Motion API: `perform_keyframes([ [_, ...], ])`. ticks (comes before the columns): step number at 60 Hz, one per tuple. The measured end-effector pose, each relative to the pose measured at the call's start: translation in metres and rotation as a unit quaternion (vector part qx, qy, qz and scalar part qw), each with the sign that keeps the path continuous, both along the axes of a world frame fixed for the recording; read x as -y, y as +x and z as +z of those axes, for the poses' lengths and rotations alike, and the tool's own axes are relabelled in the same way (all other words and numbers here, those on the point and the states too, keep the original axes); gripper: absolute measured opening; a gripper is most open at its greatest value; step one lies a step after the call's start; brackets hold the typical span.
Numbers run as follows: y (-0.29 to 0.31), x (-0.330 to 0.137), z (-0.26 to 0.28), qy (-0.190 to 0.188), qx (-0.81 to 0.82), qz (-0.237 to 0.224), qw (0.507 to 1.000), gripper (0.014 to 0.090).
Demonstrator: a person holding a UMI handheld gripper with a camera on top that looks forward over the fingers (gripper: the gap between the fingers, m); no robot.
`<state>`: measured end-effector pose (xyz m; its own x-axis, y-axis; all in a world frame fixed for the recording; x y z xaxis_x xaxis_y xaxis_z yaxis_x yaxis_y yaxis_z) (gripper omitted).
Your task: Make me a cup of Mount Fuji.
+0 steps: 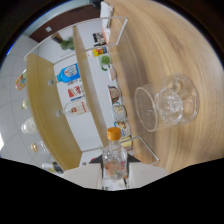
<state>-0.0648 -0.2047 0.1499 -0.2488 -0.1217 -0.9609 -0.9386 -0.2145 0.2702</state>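
Glass cup (167, 102) rests on the wooden counter (165, 45); claw grasps an orange-capped bottle (115, 156) before white shelves (85, 85).

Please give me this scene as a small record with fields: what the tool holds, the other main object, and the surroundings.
tool: shut on the bottle
held object: small clear plastic bottle with orange cap, between the fingers
nearby object: clear faceted glass cup with ice, on the wooden table
surface: light wooden table
background: white shelf unit with bottles and packages, including a blue bottle
glass contents besides ice: cannot tell
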Motion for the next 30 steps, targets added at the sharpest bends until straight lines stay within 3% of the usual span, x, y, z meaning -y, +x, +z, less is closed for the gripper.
perform_keyframes([
  [11, -0.028, 0.004, 0.043, 0.051, 0.284, 0.036, 0.957, 0.0350],
  [20, -0.068, 0.008, 0.055, 0.086, 0.518, 0.059, 0.849, 0.0352],
  [30, -0.110, 0.004, -0.005, 0.067, 0.684, 0.104, 0.719, 0.0350],
])
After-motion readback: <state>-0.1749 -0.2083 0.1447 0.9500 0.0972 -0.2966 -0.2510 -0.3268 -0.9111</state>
